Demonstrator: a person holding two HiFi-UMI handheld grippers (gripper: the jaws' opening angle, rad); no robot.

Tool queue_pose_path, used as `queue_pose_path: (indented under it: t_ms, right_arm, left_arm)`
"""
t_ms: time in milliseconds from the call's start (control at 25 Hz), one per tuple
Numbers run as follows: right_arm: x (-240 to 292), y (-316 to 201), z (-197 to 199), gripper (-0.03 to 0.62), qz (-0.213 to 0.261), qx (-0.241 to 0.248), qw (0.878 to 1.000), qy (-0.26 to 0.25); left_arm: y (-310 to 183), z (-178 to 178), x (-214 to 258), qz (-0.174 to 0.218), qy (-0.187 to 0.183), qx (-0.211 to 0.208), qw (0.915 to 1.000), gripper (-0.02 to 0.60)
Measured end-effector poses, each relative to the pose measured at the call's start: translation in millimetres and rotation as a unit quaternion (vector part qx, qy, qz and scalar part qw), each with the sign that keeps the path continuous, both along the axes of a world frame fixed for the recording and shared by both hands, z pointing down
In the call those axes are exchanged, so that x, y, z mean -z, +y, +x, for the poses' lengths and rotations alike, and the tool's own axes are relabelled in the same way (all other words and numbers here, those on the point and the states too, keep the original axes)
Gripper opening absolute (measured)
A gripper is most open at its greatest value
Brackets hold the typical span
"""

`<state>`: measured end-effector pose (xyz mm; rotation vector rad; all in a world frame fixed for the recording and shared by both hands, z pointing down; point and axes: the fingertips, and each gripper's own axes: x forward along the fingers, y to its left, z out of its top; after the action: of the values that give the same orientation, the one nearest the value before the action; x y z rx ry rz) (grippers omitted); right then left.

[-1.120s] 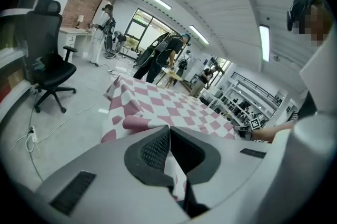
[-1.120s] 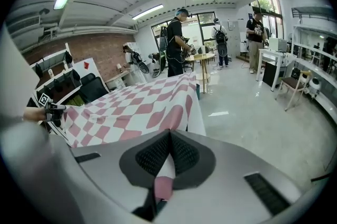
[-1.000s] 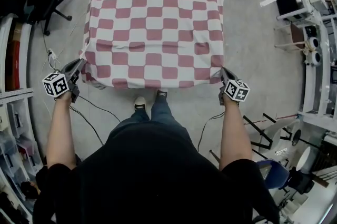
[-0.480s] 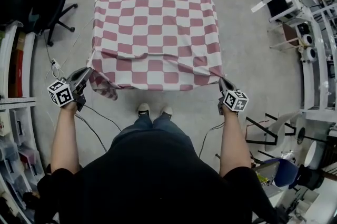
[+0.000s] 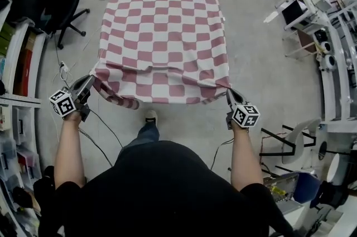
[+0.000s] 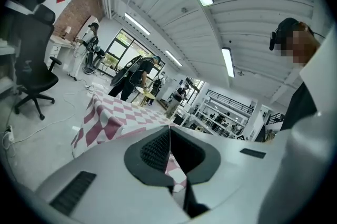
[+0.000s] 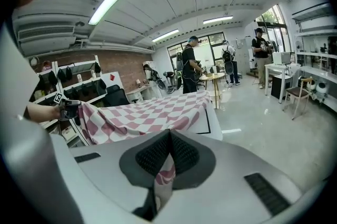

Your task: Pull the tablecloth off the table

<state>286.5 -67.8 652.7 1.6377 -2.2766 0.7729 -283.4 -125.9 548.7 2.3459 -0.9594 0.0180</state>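
My left gripper [image 5: 89, 81] and right gripper [image 5: 228, 92] each had their fingers clamped shut on a near corner of the checked tablecloth [image 5: 164, 46], one at either end of the desk's [image 7: 212, 122] near edge, so the pull would stay even. The cloth lay over the desk, its near hem lifted off that edge and stretched towards me.

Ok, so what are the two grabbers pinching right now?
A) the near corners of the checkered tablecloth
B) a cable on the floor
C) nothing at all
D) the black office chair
A: the left gripper and the right gripper each have their jaws shut on a near corner of the red-and-white checkered tablecloth, as both gripper views show.
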Motion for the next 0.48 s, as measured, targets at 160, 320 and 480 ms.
queue_pose_path:
  t_ms: [160, 320, 480]
  right_arm:
    - [22, 30, -2, 0.029, 0.022, 0.017, 1.000, 0.007]
    - [39, 101, -9, 0.029, 0.040, 0.032, 0.998, 0.020]
    - [58, 168, -24, 0.029, 0.066, 0.050, 0.996, 0.021]
  left_arm:
    - [41, 18, 6, 0.012, -0.011, 0.000, 0.9999, 0.021]
    - [128, 39, 12, 0.030, -0.008, -0.008, 0.9995, 0.021]
    - [201, 49, 31, 0.054, -0.001, -0.015, 0.9984, 0.021]
